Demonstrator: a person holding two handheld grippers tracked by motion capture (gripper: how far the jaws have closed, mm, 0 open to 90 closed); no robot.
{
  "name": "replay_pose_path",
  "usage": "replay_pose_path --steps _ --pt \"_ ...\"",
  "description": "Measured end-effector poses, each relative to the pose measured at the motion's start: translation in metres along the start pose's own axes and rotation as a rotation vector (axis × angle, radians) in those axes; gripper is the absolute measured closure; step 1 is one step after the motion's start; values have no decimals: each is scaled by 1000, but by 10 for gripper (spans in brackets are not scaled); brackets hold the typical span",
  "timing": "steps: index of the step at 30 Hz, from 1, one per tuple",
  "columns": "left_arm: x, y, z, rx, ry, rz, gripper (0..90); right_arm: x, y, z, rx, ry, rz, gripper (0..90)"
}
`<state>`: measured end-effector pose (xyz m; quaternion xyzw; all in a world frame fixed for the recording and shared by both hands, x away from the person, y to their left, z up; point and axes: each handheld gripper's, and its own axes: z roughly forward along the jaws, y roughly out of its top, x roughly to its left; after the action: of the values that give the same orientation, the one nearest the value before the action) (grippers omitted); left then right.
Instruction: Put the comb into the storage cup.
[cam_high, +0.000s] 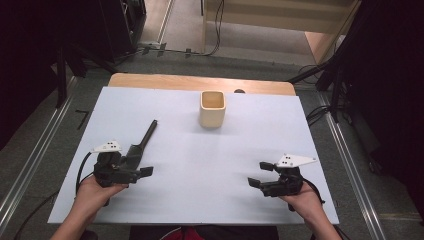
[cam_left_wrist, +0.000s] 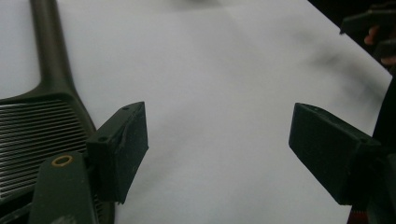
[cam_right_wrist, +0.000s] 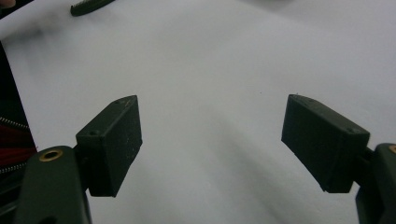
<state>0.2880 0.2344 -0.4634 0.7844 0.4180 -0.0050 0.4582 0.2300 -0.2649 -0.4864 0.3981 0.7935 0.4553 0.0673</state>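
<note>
Left hand-held gripper (cam_high: 142, 172) wide open beside slotted spatula (cam_high: 140, 145): looks stiff, light; best gripped on its slim handle.

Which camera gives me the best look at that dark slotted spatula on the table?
The high view: it shows the whole spatula, handle angled up toward the far right, head beside the left gripper. The left gripper view shows its ridged head and part of the handle close up. The right gripper view catches a dark sliver at the top edge.

White-topped wooden table (cam_high: 200, 82), grey carpet floor (cam_high: 80, 100), dark surroundings
</note>
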Motion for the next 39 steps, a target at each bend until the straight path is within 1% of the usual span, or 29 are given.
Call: replay_pose_path --steps 1,4,7,8,11,13,17,20,21,23,24,27,28,30,31,32,33,34,35,36,39 --pt "3 0 -1 6 3 -17 206 0 0 0 1 0 1 184" --pt "5 1 -1 8 4 -19 206 0 0 0 3 -4 5 184" --pt "7 3 -3 -8 20 -21 209 0 0 0 6 -6 4 184" --pt "7 3 -3 -8 20 -21 210 0 0 0 5 -7 4 184" --pt "9 5 -2 -8 39 -25 211 0 -1 0 6 -8 4 184" --pt "10 5 -1 -6 34 -32 212 0 -1 0 6 -9 3 184" --pt "12 8 0 -9 36 -41 223 -1 -1 0 9 -9 2 184" --pt "13 10 0 -11 55 -36 229 -1 -1 0 9 -10 3 184" --pt "15 12 1 -13 74 -31 229 0 -1 0 9 -11 5 184" --pt "16 13 1 -16 82 -32 229 -1 -1 0 9 -11 5 184" --pt "18 14 0 -26 86 -39 235 -1 -1 0 11 -11 2 184" --pt "19 15 1 -37 92 -40 239 -1 -2 0 12 -12 5 184" --pt "19 16 1 -44 96 -46 239 -1 -2 0 12 -12 5 184" --pt "20 18 1 -54 108 -44 239 -1 -2 0 11 -13 3 184" --pt "21 19 1 -55 121 -44 239 -1 -2 0 11 -14 3 184" --pt "23 21 2 -56 148 -37 239 0 -2 0 11 -14 2 184" --pt "23 21 2 -56 148 -37 239 0 -2 0 11 -14 2 184" --pt "24 23 2 -56 159 -35 240 -1 -2 0 13 -15 3 184" --pt "26 25 3 -60 171 -45 243 -1 -2 0 14 -14 2 184" --pt "26 25 3 -60 171 -45 248 -1 -2 0 13 -15 3 184" --pt "30 29 5 -56 179 -68 248 -1 -2 0 12 -15 3 184"
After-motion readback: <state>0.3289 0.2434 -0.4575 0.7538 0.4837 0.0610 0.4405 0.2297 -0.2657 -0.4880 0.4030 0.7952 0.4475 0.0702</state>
